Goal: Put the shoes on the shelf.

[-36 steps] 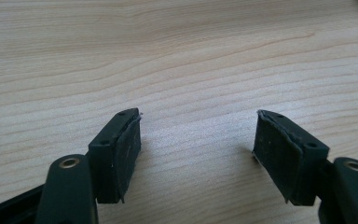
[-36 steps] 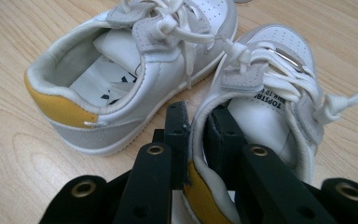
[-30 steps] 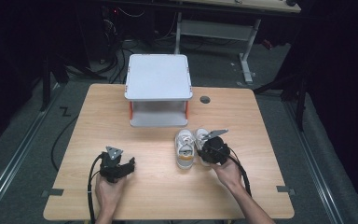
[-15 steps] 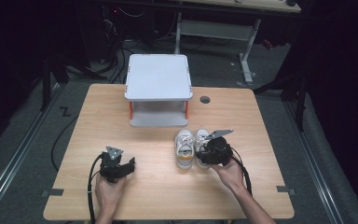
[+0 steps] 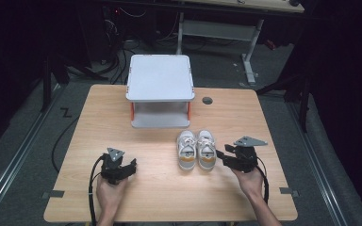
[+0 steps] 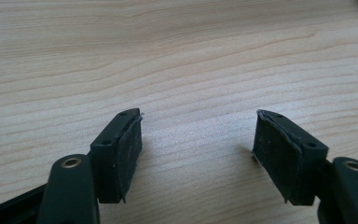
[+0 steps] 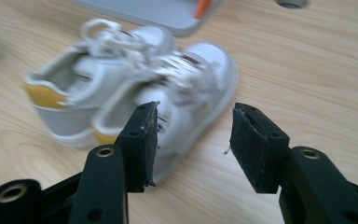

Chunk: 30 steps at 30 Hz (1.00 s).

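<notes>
Pair of small white sneakers [image 5: 196, 149] with yellow-orange heels sits side by side on the wooden bench [image 5: 273, 117], right of centre, toes pointing toward the far side, heels toward the person. The two shoes touch each other along their inner sides; both upright, laces on top. Right tongs [image 5: 224, 157] sit just beside the right-hand shoe, on its outer side near the heel, apart from it, held in the person's right hand [image 5: 250, 176] with the cable trailing back along the forearm and the grey three-cornered plate on top. Its jaws have just been opening and now stand apart with nothing between the pads; in the right gripper view the right tongs [image 7: 193, 142] frame bare wood and the side of the nearer sneaker [image 7: 168, 100], which lies beyond the tips, not clamped; shoes blurred there. Left tongs [image 5: 131, 165] rest low over the bench at the near left, held in the left hand [image 5: 111, 190], well apart from the shoes. In the left gripper view the left tongs [image 6: 198, 142] are spread wide, pads clear, only wood grain between them, holding nothing. Grey two-tier shelf stand [image 5: 159, 77] with orange posts stands at the far middle of the bench, just beyond the shoes' toes, not touching; lower tier looks bare. A round grommet hole [image 5: 207, 100] sits in the bench top right of the stand. Dark floor and a desk frame beyond the bench.
</notes>
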Available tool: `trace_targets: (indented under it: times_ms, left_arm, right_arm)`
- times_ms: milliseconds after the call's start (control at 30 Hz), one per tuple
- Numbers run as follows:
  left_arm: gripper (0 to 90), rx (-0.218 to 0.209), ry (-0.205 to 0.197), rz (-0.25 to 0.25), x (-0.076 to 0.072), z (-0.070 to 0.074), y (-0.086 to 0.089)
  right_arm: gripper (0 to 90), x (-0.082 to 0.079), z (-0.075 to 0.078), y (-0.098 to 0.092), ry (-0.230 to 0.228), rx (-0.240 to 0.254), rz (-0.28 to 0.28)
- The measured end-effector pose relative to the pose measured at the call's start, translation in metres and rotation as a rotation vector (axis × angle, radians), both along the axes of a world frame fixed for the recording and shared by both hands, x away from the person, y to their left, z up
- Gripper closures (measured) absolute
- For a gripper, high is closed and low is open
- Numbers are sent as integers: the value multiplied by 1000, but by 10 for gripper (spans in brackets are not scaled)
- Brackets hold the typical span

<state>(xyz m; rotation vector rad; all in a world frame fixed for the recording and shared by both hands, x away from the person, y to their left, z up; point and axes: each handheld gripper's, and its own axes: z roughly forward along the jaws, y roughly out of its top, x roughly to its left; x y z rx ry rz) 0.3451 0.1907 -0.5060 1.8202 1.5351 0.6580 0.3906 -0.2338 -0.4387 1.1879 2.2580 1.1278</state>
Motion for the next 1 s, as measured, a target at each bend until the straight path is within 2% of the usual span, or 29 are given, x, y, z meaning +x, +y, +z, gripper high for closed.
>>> trace_targets:
  times_ms: [67, 100, 167, 233, 367, 433, 533, 667, 800, 867, 933, 967, 1000]
  left_arm:
    - [328, 1, 0, 0, 0, 0, 0]
    - [328, 4, 1, 0, 0, 0, 0]
    - [327, 8, 1, -2, 0, 0, -1]
    - [324, 15, 2, -5, 0, 0, -1]
    - [321, 25, 2, -2, 0, 0, -3]
    - [331, 26, 4, -3, 0, 0, -3]
    - [340, 23, 1, 7, 0, 0, -3]
    - [335, 14, 1, 9, 0, 0, -3]
    - [328, 22, 4, 10, 0, 0, -4]
    - [320, 23, 4, 12, 0, 0, -5]
    - [341, 16, -2, 49, -1, 0, -7]
    - [342, 16, -2, 49, -1, 0, -7]
    - [341, -9, -10, 51, -2, 1, -8]
  right_arm:
    - [502, 0, -2, -6, 0, -3, -16]
    - [497, -1, -9, -17, 12, -6, -47]
    - [495, -2, -12, -21, 17, -13, -57]
    - [489, -5, -22, -31, 17, -42, -94]
    - [489, -7, -31, -40, 32, -48, -122]
    - [486, -6, -40, -49, 42, -57, -154]
    - [482, -6, -43, -54, 50, -62, -173]
    - [470, -6, -52, -64, 57, -101, -218]
    - [463, -6, -57, -68, 74, -108, -234]
    - [449, -6, -59, -70, 51, -115, -238]
    - [422, -6, -62, -71, 31, -102, -241]
    - [422, -6, -62, -71, 31, -102, -241]
    - [418, -6, -62, -72, 29, -97, -252]
